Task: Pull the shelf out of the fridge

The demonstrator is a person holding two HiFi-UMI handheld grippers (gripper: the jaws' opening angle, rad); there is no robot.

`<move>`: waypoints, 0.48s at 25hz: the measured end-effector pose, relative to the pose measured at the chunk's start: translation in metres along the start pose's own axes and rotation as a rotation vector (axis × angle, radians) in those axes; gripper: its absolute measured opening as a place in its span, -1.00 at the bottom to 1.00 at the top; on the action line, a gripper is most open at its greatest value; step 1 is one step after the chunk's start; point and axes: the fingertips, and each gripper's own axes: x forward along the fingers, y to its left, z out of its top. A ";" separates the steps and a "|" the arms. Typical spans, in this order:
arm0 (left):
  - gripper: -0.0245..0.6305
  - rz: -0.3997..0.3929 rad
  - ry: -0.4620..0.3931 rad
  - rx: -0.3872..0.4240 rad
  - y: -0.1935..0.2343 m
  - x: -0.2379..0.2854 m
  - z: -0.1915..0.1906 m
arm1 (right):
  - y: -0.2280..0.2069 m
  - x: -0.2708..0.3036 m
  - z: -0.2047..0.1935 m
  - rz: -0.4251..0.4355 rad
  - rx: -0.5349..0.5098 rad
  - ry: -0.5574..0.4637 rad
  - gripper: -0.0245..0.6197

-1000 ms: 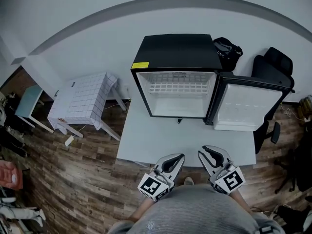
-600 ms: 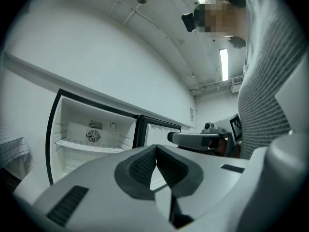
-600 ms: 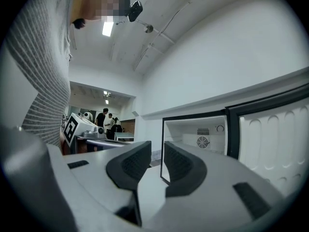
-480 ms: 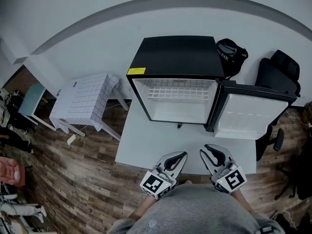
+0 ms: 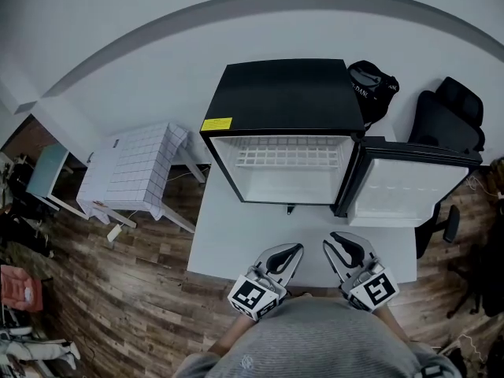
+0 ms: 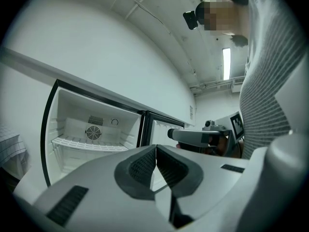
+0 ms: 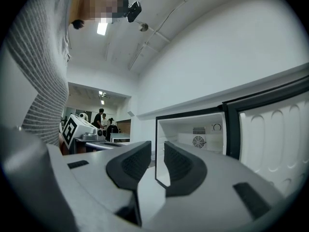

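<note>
**Both claws short of the open fridge, shelf still inside**

At far left, on the wooden floor, stands a small side table (image 5: 130, 168) under a checked cloth, well apart from the work. The white table (image 5: 228, 242) carries the fridge (image 5: 283, 93) at its far edge, and its near part is bare.

The left claw (image 5: 296, 250) hangs at the table's near edge and points level toward the fridge. Its own view shows its pads pressed together with nothing between them (image 6: 155, 151). It would have to open before it could take anything.

The shelf (image 5: 287, 157) is a white wire grid seated high in the open fridge cavity, and it looks fully pushed in. From the left gripper view it shows as a pale rack (image 6: 91, 145) under the fan on the back wall. It lies straight ahead of both claws, across the bare table. Its long axis runs side to side, so its front rail faces them broadside.

The right claw (image 5: 332, 241) sits just beside the left one, its jaws a little apart and empty (image 7: 157, 151). Both are about equally far from the shelf. The left one lines up nearer the middle of the front rail, the right one nearer the hinge side.

The fridge door (image 5: 405, 183) stands swung wide to the right, clear of the pull path. A black chair (image 5: 445, 109) is behind it.
</note>
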 end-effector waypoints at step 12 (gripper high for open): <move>-0.89 0.018 0.020 -0.088 0.052 0.020 -0.003 | -0.010 0.022 0.006 -0.045 -0.009 0.005 -0.68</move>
